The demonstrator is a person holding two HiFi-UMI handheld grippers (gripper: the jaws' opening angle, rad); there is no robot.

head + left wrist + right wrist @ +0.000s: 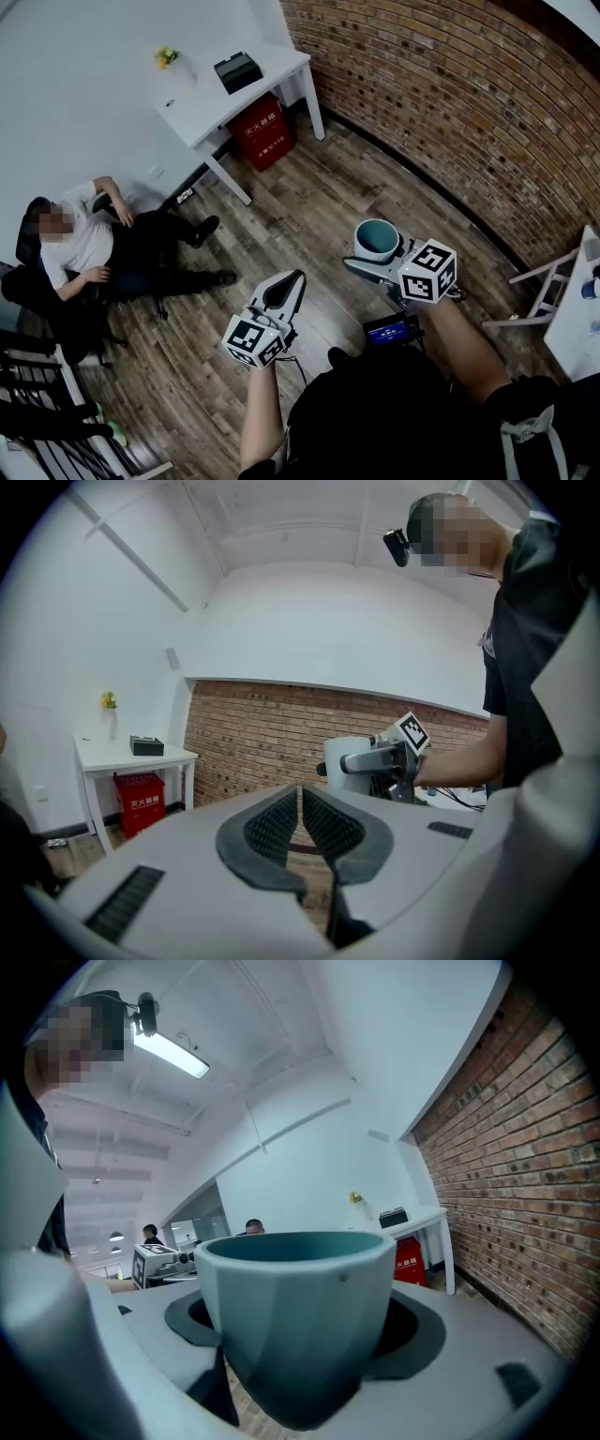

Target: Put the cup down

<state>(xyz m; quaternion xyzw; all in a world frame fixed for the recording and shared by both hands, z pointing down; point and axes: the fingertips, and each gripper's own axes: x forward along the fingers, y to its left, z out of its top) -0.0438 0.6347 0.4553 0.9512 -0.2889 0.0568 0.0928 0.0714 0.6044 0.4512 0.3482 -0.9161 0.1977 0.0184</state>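
Your right gripper (375, 255) fingers (424, 1327) clamp the cup (300, 1316), left gripper (300, 799) fingers together: keep it level, releasing only once its base rests.

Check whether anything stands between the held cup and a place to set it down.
Nothing visible blocks it. The right gripper holds the cup upright over the wood floor, and no object lies beneath it in the head view. The white table stands far off by the wall, with only floor between.
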